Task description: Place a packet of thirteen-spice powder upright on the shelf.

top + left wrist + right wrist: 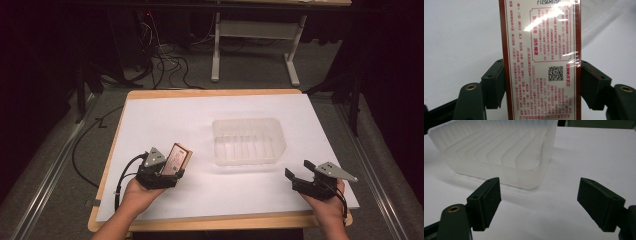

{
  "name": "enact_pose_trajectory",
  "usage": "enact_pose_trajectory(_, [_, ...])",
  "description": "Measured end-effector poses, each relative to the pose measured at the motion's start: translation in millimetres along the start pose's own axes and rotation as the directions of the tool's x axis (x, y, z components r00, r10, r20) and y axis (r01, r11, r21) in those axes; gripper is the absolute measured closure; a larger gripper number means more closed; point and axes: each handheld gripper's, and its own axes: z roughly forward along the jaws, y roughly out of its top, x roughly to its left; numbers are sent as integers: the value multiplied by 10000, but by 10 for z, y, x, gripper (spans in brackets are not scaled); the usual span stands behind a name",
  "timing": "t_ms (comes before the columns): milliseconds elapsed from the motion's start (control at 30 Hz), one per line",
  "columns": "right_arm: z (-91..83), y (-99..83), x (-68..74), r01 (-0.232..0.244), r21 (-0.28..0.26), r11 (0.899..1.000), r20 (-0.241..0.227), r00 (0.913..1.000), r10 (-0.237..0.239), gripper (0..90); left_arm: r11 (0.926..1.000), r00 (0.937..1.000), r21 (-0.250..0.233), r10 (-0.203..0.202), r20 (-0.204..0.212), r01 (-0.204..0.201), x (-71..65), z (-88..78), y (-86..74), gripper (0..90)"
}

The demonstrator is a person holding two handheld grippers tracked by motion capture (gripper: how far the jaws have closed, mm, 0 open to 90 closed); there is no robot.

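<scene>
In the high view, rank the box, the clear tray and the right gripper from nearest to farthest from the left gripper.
1. Box: clamped in the left gripper, at the table's left.
2. Clear tray: mid-table, to its right and farther back.
3. Right gripper: far right, near the front edge, jaws open and empty.

Both forearms come in from the near edge, the left hand [134, 192] carrying the left gripper [167, 172] with its jaws clamped tight on a flat packet [541, 62], while the right hand [327, 202] holds the right gripper [299, 169] low, jaws spread wide with nothing between them.
</scene>
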Motion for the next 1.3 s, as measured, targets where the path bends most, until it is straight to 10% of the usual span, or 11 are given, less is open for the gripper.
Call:
enact_pose_trajectory(800, [-97, 101, 159, 487, -440, 9978, -126, 9987, -493, 180, 9872, 9952, -1587, 334, 915, -185, -462, 232, 274, 318])
enact_pose_trajectory(1300, [-22, 370, 634, 639, -493, 9967, -1071, 9919, -689, 120, 9817, 9930, -1864, 588, 1022, -390, -614, 236, 205, 319])
